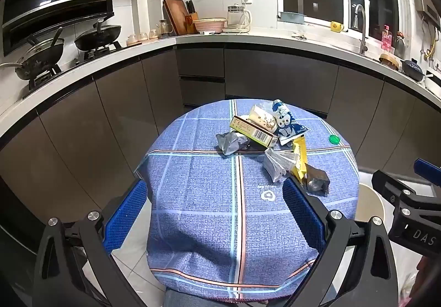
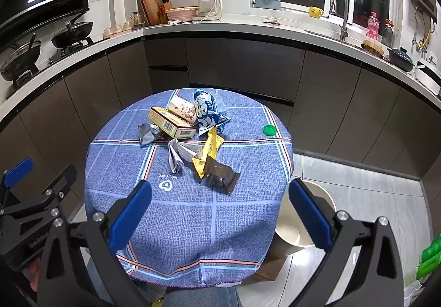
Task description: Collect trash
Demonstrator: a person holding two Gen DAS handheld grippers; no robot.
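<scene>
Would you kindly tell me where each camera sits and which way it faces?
Left wrist: on the open left tool, angled down at the round blue-checked tablecloth; the right tool shows alongside.
Right wrist: on the open right tool, facing likewise; the left tool shows.
Shared: the yellow cardboard box, green bottle cap.

Black gripper frames with silver screws carry blue ribbed fingers (image 1: 301, 213); one housing reads "DAS".

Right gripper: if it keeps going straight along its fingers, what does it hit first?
Likely the blue tablecloth, bare there. The right gripper is open, empty and angled down at it. The dark brown wrapper lies just beyond that spot; depth is hard to judge in the fisheye view.
</scene>
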